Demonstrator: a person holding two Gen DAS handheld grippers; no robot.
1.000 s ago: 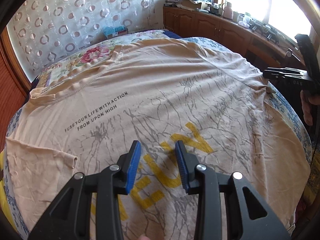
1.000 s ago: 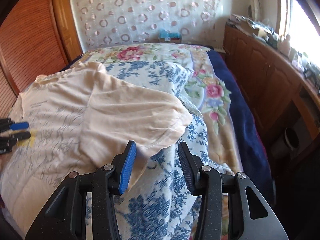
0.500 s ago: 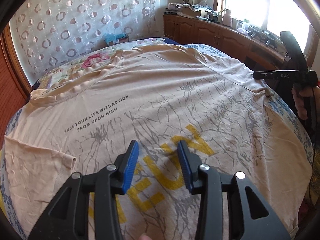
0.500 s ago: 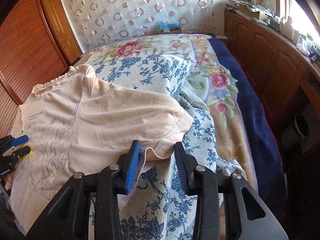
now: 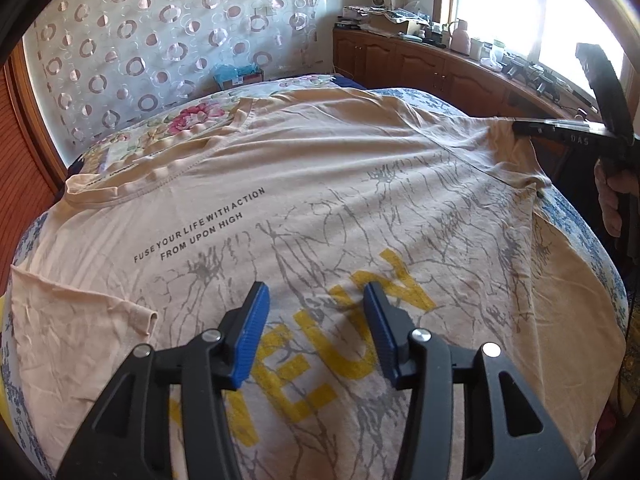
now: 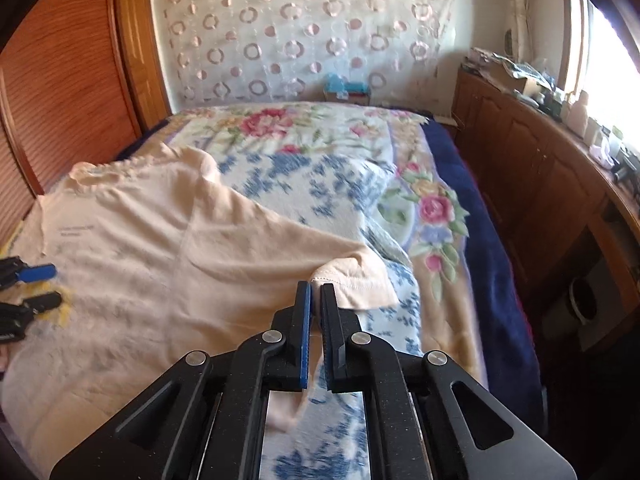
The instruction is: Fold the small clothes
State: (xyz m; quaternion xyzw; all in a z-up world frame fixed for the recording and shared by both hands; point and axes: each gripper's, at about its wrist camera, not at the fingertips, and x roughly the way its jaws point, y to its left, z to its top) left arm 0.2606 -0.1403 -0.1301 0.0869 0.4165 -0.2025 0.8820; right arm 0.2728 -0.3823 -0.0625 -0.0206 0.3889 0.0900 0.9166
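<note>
Right wrist view: our right gripper (image 6: 316, 292) is clamped on the sleeve hem of the peach cotton printed T-shirt (image 6: 160, 248), spread across the floral blanket (image 6: 352, 152). Left gripper (image 5: 316, 304) hovers over the print, jaws opening, empty. Thin bite; hem may slip.

Item count, both views combined:

- Shirt (image 5: 320, 184): one, beige, spread on the bed.
- Sleeves: two visible, one at the left (image 5: 80, 320) and one at the right (image 6: 352, 280).
- Print on shirt: two lines of black text (image 5: 200, 224); one row of yellow letters (image 5: 344, 344).
- Tongs: two sets, left tongs (image 5: 316, 320) and right tongs (image 6: 316, 308); two fingers per set, one blue pad (image 5: 252, 332) on each finger.
- Hand (image 5: 612, 196): one in view.
- Bed (image 6: 480, 264): one.
- Bed covers: two patterns, blue floral (image 6: 320, 184) and pink rose (image 6: 436, 208).
- Curtain (image 6: 304, 32): one, ring pattern.
- Cabinet (image 6: 540, 184): one run along the window wall; items on top too small to count.
</note>
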